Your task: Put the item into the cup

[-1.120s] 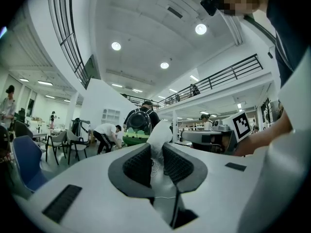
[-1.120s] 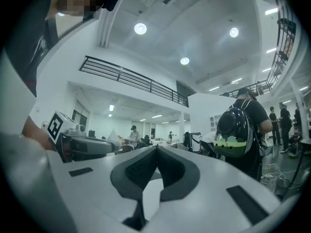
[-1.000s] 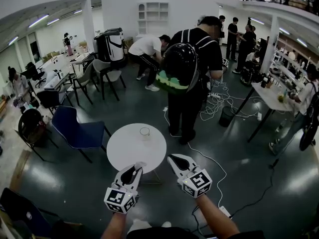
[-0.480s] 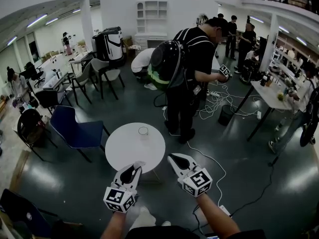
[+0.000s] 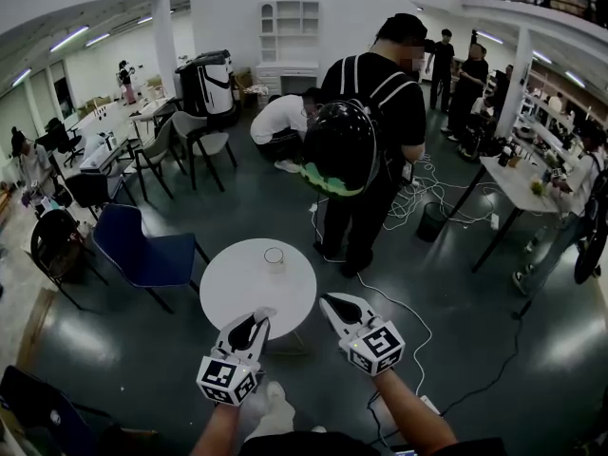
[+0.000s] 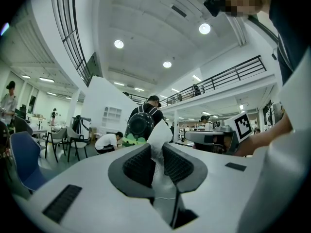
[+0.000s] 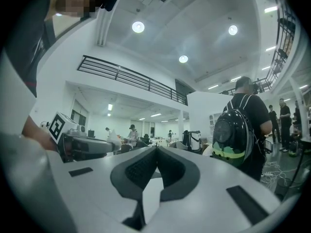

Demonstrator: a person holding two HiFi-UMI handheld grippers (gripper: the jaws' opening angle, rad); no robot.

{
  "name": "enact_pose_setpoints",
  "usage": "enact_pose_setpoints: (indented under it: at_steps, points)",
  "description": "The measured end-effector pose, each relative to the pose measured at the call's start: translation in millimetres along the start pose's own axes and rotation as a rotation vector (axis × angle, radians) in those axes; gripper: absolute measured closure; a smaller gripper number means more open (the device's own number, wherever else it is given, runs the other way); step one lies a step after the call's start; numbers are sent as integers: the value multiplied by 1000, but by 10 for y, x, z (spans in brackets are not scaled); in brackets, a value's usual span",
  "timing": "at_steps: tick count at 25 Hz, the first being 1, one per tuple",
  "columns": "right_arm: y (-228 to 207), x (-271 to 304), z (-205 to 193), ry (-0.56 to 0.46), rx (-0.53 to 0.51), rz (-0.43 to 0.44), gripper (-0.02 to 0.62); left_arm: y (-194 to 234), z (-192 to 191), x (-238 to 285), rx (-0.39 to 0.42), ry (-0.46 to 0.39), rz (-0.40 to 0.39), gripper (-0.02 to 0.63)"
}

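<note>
Head view only: round white table (image 5: 233,288), clear cup (image 5: 275,257) standing near its far rim, a bit right of centre. Both gripper views look level across the room and show neither table nor cup

Left gripper (image 5: 263,317): its own view shows the pads clenched on a crumpled white item (image 6: 159,132) that sticks up past the tips. Head view shows just a white scrap at those tips, over the table's near rim, well apart from the cup

Right gripper (image 5: 329,302): jaws pressed together, nothing between them, just off the table's near-right rim

Print: black-and-white square marker patterns on the gripper cubes

Room: blue chair (image 5: 142,253) close on the table's left, person with black backpack (image 5: 344,145) standing beyond the far rim, white cable (image 5: 404,316) on the floor to the right
</note>
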State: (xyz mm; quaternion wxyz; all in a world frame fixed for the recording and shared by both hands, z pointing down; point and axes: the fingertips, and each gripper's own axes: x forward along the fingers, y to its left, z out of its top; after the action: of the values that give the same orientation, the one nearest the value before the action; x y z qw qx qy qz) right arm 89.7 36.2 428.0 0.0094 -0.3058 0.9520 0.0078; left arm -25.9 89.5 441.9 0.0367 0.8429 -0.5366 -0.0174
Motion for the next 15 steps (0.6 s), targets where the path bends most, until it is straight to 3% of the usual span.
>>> enact_pose_setpoints:
  at_steps: [15]
  points:
    - [-576,739,-77,7,19,-15,578,656,12,747,-10,20,-19,523]
